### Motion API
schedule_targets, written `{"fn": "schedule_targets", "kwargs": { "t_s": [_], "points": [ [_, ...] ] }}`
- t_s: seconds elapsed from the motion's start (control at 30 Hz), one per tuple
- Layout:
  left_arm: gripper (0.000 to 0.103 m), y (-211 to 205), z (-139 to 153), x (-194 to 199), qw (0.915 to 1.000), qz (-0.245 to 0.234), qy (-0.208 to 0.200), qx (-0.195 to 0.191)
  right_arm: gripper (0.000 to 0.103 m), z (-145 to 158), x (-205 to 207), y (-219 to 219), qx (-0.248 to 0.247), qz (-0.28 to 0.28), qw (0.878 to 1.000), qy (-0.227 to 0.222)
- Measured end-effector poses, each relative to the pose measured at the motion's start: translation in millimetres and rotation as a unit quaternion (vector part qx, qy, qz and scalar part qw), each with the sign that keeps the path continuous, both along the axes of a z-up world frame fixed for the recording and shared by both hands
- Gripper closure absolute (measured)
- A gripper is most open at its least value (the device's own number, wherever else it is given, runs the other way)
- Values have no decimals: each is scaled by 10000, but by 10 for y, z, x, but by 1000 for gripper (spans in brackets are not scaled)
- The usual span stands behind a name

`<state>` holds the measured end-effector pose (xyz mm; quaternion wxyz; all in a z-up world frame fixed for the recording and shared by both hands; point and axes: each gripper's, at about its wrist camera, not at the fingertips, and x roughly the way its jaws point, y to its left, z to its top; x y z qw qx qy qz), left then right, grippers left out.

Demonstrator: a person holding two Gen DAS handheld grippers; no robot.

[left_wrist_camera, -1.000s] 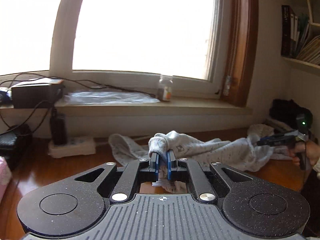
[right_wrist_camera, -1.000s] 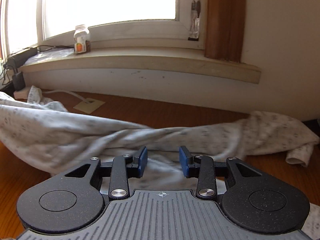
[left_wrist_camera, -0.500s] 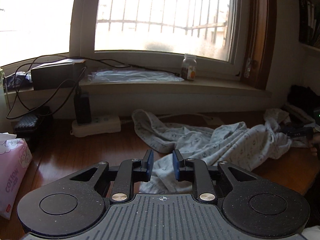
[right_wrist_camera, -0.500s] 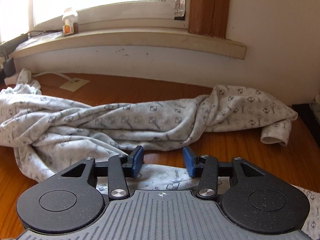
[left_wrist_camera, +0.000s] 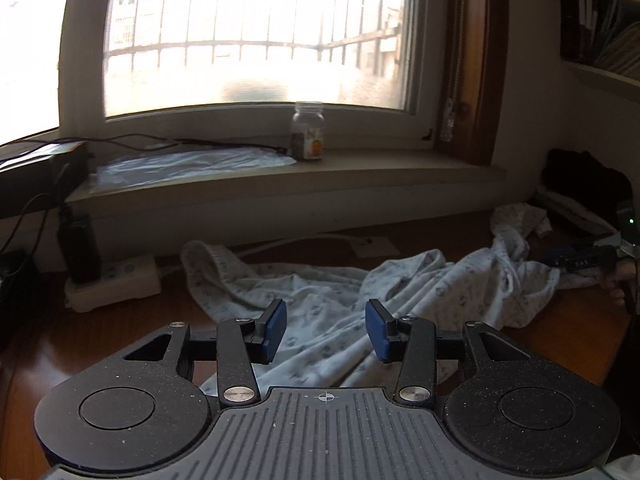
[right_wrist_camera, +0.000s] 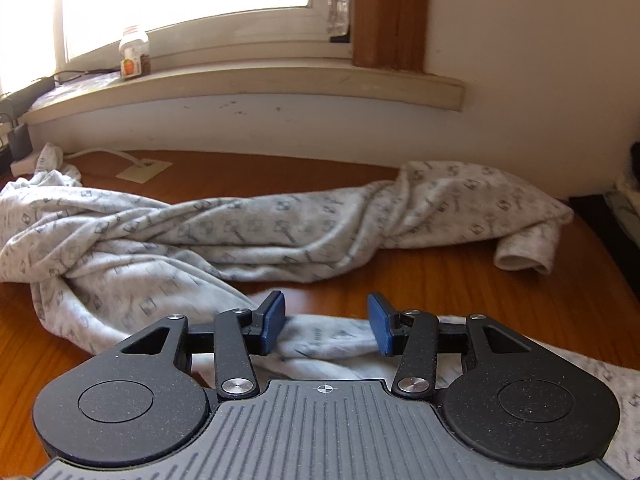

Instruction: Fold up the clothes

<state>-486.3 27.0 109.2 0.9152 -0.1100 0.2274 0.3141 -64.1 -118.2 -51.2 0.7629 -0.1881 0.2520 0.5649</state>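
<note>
Hovering both grippers, left gripper (left_wrist_camera: 326, 330) and right gripper (right_wrist_camera: 326, 326), jaws spread and empty, over the patterned garment (right_wrist_camera: 224, 236) lying twisted and crumpled on the wooden table (right_wrist_camera: 480, 280); I'd untwist and flatten it before any crease

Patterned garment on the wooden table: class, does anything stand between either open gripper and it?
Nothing visible does. The left gripper and right gripper each hang open directly over the patterned garment, with bare cloth showing between their fingers.
</note>
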Motion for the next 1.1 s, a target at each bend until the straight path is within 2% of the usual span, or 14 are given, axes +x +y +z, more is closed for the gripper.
{"fn": "schedule_targets", "kwargs": {
  "t_s": [0.2, 0.4, 0.53, 0.73, 0.83, 1.0, 1.1],
  "points": [
    [48, 24, 6, 756, 9982, -580, -64, -138, 51, 23, 112, -241, 61, -84, 9999, -1],
    [44, -18, 49, 1876, 9897, -1413, 216, -3, 51, 70, 269, -561, 195, -170, 9996, 64],
    [41, 6, -63, 2718, 9825, -1810, 429, -108, 42, 58, 408, -774, 181, -285, 9994, 92],
    [42, 52, -322, 3747, 9760, -2041, 712, -254, 39, 17, 628, -1082, 99, -472, 9988, 117],
    [42, 53, -393, 4133, 9719, -2158, 920, -218, 28, -8, 735, -1222, 87, -518, 9985, 154],
    [44, 142, -602, 4625, 9639, -2231, 1419, -324, 23, -79, 888, -1335, 86, -388, 9987, 328],
    [45, 225, -728, 4732, 9601, -2267, 1567, -474, 17, -91, 953, -1283, 0, -343, 9989, 321]
  ]
}}
